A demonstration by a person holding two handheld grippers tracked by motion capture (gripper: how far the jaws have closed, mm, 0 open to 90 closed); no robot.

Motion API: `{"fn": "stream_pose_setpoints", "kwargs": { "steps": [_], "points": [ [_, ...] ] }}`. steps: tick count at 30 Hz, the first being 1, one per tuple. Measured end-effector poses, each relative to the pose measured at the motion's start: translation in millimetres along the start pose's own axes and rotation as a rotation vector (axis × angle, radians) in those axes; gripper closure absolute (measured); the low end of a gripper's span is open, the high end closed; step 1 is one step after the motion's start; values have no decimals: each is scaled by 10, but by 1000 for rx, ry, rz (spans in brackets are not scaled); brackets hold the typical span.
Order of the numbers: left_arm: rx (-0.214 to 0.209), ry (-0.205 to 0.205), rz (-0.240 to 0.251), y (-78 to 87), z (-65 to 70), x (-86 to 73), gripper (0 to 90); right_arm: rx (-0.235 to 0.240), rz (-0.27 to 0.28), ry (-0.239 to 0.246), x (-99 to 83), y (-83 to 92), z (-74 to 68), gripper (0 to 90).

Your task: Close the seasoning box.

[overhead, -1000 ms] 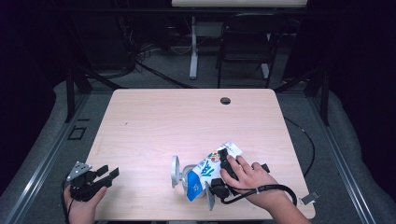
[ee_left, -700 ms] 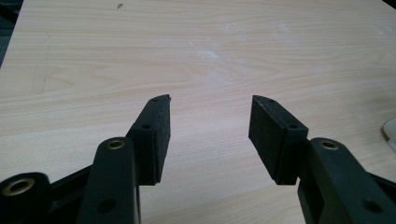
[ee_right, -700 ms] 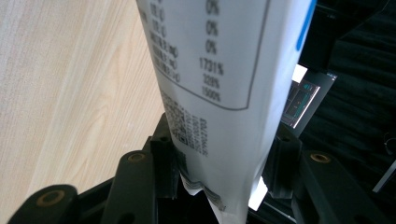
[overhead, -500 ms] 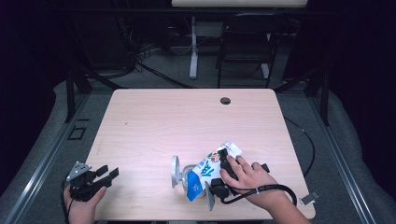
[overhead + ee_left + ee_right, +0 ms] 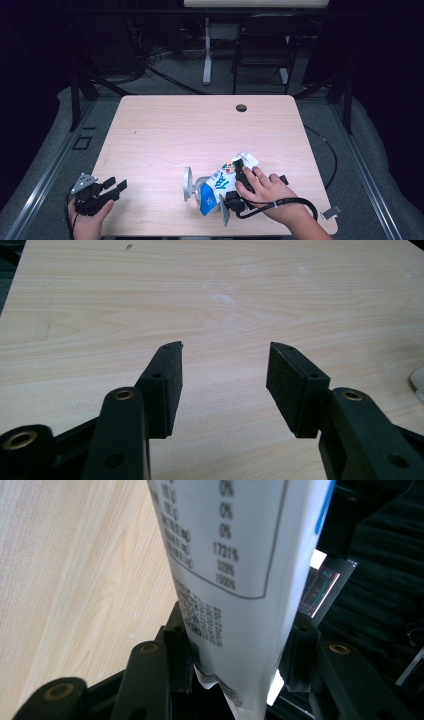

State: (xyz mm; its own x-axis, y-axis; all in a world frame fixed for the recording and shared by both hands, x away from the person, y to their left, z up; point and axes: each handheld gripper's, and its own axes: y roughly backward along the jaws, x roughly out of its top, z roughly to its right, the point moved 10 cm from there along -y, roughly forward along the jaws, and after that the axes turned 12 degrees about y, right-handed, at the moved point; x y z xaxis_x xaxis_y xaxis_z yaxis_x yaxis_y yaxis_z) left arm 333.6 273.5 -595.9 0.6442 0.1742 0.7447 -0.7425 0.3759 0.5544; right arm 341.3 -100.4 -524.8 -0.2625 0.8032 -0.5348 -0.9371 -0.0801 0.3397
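Evidently the work centres on a white and blue pouch (image 5: 220,184), which lies near the front edge of the desk (image 5: 200,130), right of its middle, slanting from a blue bottom end up toward a torn-looking top. The right hand-held gripper (image 5: 225,192) has the pouch between its jaws: in the right gripper view the printed white panel of the pouch (image 5: 225,580) runs up from between the two black pads, which sit against its sides, and the jaws have just been closing a little on it. That grip across the narrow end probably serves to pin or lift the soft pack without crushing its middle. The right hand (image 5: 262,187) rests over the gripper body. At the front left corner, the left hand-held gripper (image 5: 111,189) waits with jaws spread apart over bare wood, well apart from the pouch, likely kept free for a second hold.
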Motion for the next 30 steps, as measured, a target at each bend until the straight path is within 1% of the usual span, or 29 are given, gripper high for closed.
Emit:
{"fn": "stream_pose_setpoints", "kwargs": {
  "steps": [10, 16, 18, 23, 24, 30],
  "points": [
    [0, 2, -1, -5, -13, -6, 491, -4, -6, 9, -6, 6, 16, 588],
    [-2, 3, -7, 0, -15, -10, 491, -6, -3, 11, -4, 9, 23, 593],
    [-1, 3, -7, 0, -17, -10, 491, -12, 10, 6, 5, 7, 26, 598],
    [-2, 5, -7, -1, -17, -10, 491, -12, -1, 16, -10, 20, 33, 605],
    [-2, 5, -7, -1, -18, -11, 491, -9, 4, 10, -8, 17, 28, 607],
    [-2, 8, -5, -2, -20, -10, 491, -12, 2, 12, -13, 21, 31, 617]
  ]
}}
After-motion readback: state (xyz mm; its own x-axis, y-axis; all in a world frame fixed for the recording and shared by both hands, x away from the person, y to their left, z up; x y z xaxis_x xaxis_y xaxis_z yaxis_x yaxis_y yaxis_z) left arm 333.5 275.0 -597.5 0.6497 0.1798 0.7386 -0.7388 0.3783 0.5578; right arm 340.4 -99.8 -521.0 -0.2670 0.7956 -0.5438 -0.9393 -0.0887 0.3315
